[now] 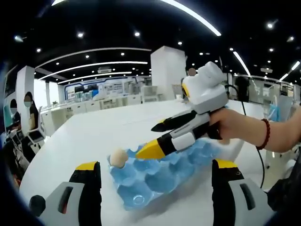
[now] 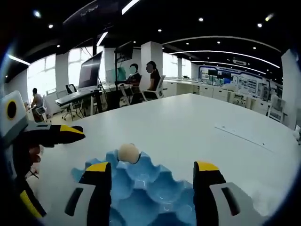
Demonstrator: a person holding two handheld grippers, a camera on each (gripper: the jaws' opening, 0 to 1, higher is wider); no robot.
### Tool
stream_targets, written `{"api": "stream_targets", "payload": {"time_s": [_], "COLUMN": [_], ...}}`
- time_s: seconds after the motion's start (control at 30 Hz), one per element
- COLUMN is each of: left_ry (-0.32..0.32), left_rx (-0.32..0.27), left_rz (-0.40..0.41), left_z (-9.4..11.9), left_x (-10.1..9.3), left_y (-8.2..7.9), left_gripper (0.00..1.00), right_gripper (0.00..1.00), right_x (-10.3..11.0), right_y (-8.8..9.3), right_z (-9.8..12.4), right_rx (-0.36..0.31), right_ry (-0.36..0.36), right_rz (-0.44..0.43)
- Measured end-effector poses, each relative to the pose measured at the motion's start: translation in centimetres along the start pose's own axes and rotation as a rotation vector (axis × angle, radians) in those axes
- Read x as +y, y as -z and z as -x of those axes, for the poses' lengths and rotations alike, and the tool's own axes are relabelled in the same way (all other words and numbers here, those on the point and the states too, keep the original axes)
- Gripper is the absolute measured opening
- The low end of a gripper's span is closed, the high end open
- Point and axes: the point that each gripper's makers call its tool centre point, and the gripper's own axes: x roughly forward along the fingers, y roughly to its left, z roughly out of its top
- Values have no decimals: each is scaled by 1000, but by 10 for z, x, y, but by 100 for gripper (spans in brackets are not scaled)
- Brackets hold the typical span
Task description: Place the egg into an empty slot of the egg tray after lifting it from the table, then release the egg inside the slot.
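- pale beige egg [image 1: 118, 157], smooth and matte, sits upright in a corner slot of the egg tray [image 1: 160, 176]; in the right gripper view the same egg [image 2: 128, 153] rests at the tray's far edge, its top above the rim.
- blue moulded egg tray [image 2: 141, 181] lies flat on the white worktop [image 1: 94, 136]; its other visible slots hold no eggs.
- left hand-held gripper [image 1: 155, 183] has its yellow-tipped black jaws spread wide, nothing between them, one on each side of the tray's near end.
- right hand-held gripper [image 2: 153, 183] is also released, jaws apart and empty, hovering over the tray with the egg ahead of the tips.
- in the left gripper view the right hand-held gripper [image 1: 157, 136] reaches in from the right, held by a hand [image 1: 233, 125] with a red bracelet [image 1: 266, 133], jaws parted above the tray, near but not touching the egg.
- in the right gripper view the left hand-held gripper [image 2: 70, 134] shows at the left edge.
- seated people [image 2: 143, 77] sit at desks well behind the worktop.
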Motion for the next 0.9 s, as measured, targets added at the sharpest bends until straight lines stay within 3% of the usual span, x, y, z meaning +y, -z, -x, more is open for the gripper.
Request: {"api": "stream_targets", "payload": {"time_s": [0.9], "left_ry": [7], "left_rx": [18], "left_rz": [-13], "left_z": [-3], "left_x": [-18], "left_y": [5], "left_gripper": [100], "right_gripper": [72], "right_x": [-39], "right_y": [14], "right_z": [48], "right_rx": [-16], "right_ry": [119], "right_rz": [-29]}}
